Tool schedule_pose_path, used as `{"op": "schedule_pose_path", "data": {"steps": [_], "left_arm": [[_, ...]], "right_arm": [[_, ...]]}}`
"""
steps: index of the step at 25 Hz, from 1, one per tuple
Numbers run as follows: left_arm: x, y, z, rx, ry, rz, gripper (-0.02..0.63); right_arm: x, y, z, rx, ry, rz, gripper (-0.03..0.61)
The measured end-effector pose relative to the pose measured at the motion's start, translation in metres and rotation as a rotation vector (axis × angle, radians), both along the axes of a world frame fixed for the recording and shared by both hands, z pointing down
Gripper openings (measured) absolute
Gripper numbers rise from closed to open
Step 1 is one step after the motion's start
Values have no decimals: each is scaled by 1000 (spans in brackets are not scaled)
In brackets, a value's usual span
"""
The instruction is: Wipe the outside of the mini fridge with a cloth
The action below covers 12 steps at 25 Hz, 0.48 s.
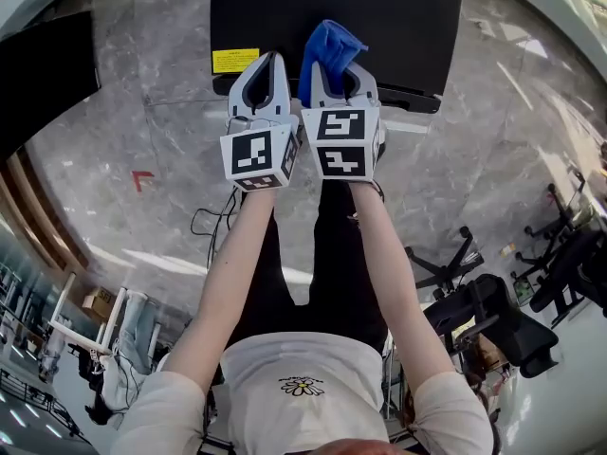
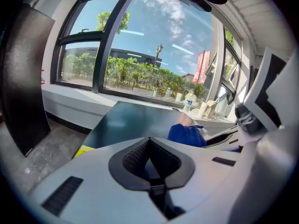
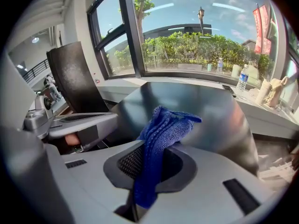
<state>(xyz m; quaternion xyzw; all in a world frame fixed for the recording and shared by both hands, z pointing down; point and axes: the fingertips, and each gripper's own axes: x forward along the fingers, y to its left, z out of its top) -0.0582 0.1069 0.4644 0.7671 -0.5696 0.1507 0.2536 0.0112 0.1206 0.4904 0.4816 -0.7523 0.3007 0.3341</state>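
Here our right gripper (image 1: 340, 72) pinches the blue cloth (image 1: 329, 44) above the mini fridge's (image 1: 398, 17) near edge; our left gripper (image 1: 269, 64), jaws together and empty, hangs just beside it.

Yellow label (image 1: 234, 60) on mini fridge (image 1: 398, 8); print illegible.
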Motion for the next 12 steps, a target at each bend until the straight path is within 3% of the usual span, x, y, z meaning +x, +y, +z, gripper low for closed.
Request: {"op": "schedule_pose_path", "data": {"steps": [12], "left_arm": [[137,2,3,0,29,121,5]], "right_arm": [[138,17,3,-1,27,119,71]]}}
